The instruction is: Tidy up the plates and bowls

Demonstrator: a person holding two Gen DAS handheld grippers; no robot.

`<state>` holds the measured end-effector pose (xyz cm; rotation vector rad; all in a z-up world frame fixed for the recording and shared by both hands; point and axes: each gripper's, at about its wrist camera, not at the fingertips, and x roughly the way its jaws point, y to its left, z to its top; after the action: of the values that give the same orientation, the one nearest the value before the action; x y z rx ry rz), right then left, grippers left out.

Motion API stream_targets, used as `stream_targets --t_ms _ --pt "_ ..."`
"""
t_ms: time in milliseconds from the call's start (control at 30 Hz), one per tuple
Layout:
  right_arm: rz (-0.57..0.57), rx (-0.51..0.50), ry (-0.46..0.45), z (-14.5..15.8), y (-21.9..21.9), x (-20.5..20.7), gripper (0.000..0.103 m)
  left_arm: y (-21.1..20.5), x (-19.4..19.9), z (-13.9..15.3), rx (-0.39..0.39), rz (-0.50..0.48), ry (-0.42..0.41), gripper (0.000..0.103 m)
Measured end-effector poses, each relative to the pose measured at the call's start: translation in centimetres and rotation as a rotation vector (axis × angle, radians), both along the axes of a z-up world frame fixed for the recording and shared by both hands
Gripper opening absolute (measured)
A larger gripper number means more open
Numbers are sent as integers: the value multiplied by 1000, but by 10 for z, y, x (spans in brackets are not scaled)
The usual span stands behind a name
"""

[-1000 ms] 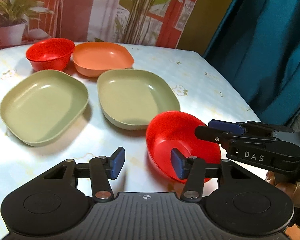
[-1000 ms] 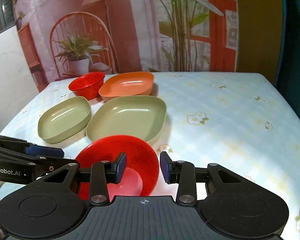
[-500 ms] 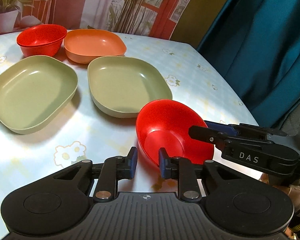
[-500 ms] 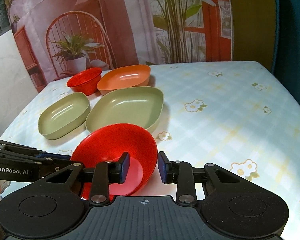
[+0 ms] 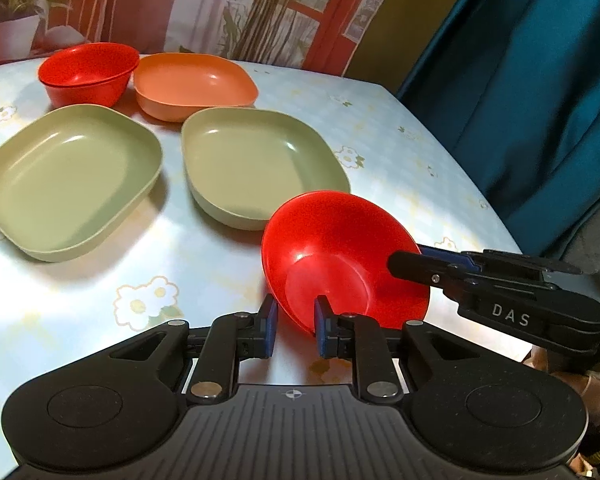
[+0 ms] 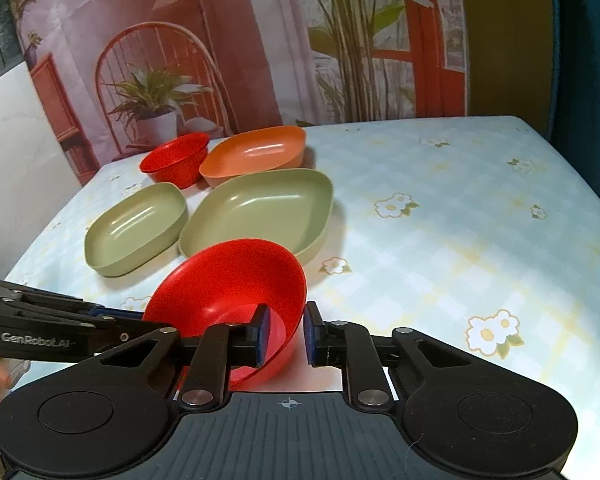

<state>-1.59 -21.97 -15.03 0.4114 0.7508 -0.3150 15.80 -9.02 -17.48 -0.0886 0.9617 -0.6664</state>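
Observation:
A red bowl [image 5: 340,264] [image 6: 228,280] is tilted up at the near edge of the table, its opening facing the far dishes. My left gripper [image 5: 296,330] has the bowl's near-left rim between its blue pads, and its jaws are closing on it. My right gripper [image 6: 286,334] is closing on the opposite rim, one pad inside the bowl and one outside. Each gripper also shows in the other's view: the right gripper [image 5: 420,264] and the left gripper [image 6: 112,320]. Behind stand two green plates [image 5: 68,176] [image 5: 256,168], an orange plate [image 5: 192,84] and a second red bowl [image 5: 88,68].
The table [image 6: 440,220] wears a pale flowered cloth, bare on its right half. A teal curtain [image 5: 540,100] hangs close past the right edge. A printed backdrop with plants stands behind the table, and a white wall [image 6: 8,160] runs along the left.
Both grippers narrowed from open onto the red bowl's rim. The bowl went from lying on the table to tilted up between them.

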Motion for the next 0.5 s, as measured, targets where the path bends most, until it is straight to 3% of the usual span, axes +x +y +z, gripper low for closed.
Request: stream_targets --t_ms 500 --pt "34 55 -58 22 5 15 12 36 -8 36 -43 63 -88 20"
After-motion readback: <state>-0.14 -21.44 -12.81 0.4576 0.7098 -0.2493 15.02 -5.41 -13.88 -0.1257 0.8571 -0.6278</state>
